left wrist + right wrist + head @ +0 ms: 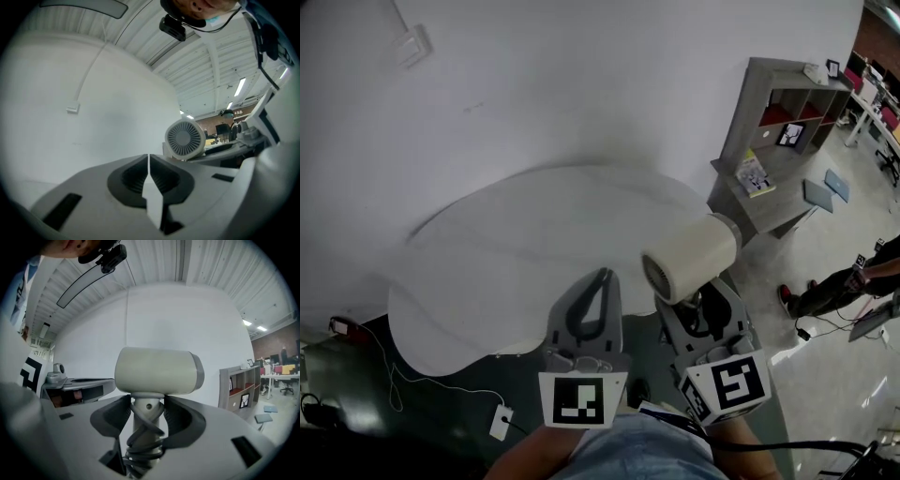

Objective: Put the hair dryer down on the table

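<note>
A cream hair dryer with a grey nozzle ring is held up in the air by my right gripper, beyond the near right edge of the white table. In the right gripper view the jaws are shut on the hair dryer's handle, with its grey cord wound round the handle. My left gripper is shut and empty, held over the table's near edge. In the left gripper view my left gripper points upward, and the dryer's round rear grille shows to its right.
A grey shelf unit with books and a frame stands at the right on the floor. A white charger and cable lie on the dark floor below the table's near edge. A person's legs show at far right.
</note>
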Available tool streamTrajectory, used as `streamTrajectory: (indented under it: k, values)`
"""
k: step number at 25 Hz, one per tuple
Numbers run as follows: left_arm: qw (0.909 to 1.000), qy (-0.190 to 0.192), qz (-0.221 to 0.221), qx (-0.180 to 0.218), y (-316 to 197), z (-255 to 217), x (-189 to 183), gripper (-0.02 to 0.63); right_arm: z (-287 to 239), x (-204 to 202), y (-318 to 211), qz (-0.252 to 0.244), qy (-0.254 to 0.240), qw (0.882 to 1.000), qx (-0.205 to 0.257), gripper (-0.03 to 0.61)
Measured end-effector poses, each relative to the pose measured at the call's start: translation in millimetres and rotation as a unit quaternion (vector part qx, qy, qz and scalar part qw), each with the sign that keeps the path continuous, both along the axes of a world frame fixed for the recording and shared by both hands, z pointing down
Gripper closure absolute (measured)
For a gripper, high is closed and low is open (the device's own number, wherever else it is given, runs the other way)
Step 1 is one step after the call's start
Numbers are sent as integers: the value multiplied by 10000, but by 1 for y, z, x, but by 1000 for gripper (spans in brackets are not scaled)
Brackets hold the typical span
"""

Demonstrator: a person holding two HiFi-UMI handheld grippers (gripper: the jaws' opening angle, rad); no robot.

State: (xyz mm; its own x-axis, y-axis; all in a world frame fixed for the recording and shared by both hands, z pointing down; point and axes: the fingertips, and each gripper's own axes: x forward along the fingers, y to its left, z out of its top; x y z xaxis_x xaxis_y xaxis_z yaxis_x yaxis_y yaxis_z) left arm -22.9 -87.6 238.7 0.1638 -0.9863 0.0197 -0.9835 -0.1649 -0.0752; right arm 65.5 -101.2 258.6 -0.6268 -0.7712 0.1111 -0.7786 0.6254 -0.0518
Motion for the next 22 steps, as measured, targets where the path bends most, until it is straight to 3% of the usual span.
streamTrajectory:
  k: [12, 22]
  values:
    - [9994, 107, 306, -134, -126, 11, -56, 597, 16, -55, -114, 286, 196, 9992, -193, 353]
    - [9974, 358, 626, -94, -185, 8, -81, 597, 6, -87, -169, 527, 395, 9977, -141, 353]
